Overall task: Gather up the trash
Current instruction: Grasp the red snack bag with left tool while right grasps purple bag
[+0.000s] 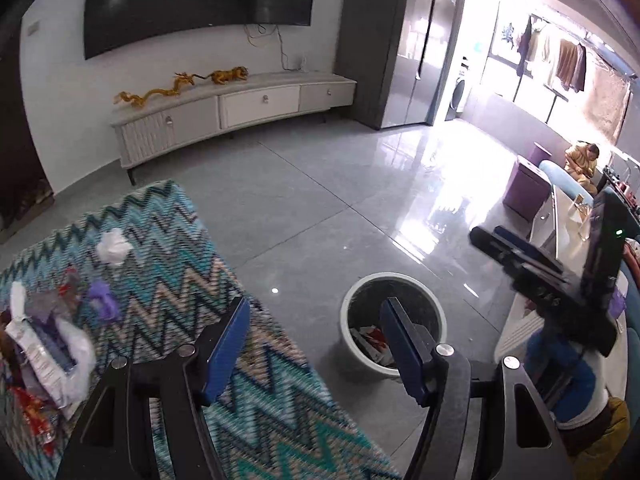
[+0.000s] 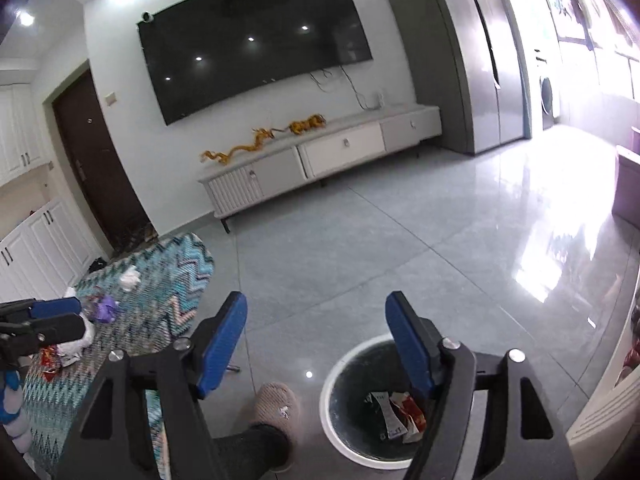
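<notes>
A round white trash bin stands on the grey floor with red and white wrappers inside. Trash lies on the zigzag-patterned table: a crumpled white tissue, a purple scrap, and white and red bags at the left. My left gripper is open and empty over the table's edge, beside the bin. My right gripper is open and empty above the bin; it also shows in the left wrist view.
A foot in a beige slipper stands left of the bin. A low white TV cabinet with gold dragon figures lines the far wall under a TV. A white cabinet is right of the bin.
</notes>
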`<state>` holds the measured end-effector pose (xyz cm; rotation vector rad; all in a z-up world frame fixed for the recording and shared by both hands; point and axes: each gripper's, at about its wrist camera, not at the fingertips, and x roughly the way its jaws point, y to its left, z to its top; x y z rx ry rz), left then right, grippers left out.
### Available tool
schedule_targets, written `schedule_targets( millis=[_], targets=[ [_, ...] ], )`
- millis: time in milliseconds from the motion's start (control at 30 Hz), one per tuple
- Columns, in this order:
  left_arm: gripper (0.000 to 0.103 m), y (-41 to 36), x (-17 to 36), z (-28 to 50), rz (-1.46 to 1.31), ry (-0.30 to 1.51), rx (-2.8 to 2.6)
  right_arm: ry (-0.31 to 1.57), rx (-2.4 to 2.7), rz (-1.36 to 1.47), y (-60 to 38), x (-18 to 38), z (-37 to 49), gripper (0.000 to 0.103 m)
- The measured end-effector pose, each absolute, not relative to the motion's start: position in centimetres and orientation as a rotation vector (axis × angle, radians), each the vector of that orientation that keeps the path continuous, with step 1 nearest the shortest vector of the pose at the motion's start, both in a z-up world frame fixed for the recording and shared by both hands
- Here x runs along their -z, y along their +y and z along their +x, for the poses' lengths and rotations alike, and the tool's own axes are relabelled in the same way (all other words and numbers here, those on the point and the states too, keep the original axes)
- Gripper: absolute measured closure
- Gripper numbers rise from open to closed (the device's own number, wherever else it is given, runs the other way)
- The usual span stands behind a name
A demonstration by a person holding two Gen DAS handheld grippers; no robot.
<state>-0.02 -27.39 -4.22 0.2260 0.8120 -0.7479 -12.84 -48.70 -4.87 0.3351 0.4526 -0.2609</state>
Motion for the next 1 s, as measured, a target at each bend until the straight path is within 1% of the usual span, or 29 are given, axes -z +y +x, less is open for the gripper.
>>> schedule_targets(
  millis=[133, 267, 433, 567, 633, 767, 833, 1000],
  targets=[
    [0.038, -20.6, 3.1, -0.2, 0.181, 0.779, 0.642, 0.395, 0.165, 0.296, -44.1, 0.1, -13.0, 0.025],
    [0.038, -13.9, 3.6, 0.4, 0.145, 0.768, 0.543, 0.389, 0.077, 0.254, -39.3, -3.1, -12.6, 0.021],
    [0.038, -5.9, 5.7, 1.0, 0.044, 0.807, 0.469, 0.404, -0.019, 0.206, -34.9, -4.4, -11.2, 0.021],
    [0.040, -1.0, 7.9, 2.6, -0.010, 0.834, 0.404, 0.450, -0.077, 0.187, -32.8, -3.3, -8.5, 0.021],
    [0.045, 0.9, 8.9, 3.7, -0.034, 0.852, 0.381, 0.486, -0.111, 0.192, -31.7, -2.3, -6.3, 0.021],
    [0.048, 3.0, 11.1, 6.1, -0.056, 0.895, 0.351, 0.583, -0.178, 0.186, -29.4, 0.2, -1.1, 0.022],
    [0.050, 3.4, 12.1, 7.2, -0.053, 0.909, 0.348, 0.634, -0.213, 0.174, -28.3, 1.9, 1.9, 0.028],
    [0.059, 3.7, 14.2, 9.8, -0.068, 0.950, 0.373, 0.744, -0.278, 0.148, -25.4, 6.1, 9.0, 0.035]
  ],
)
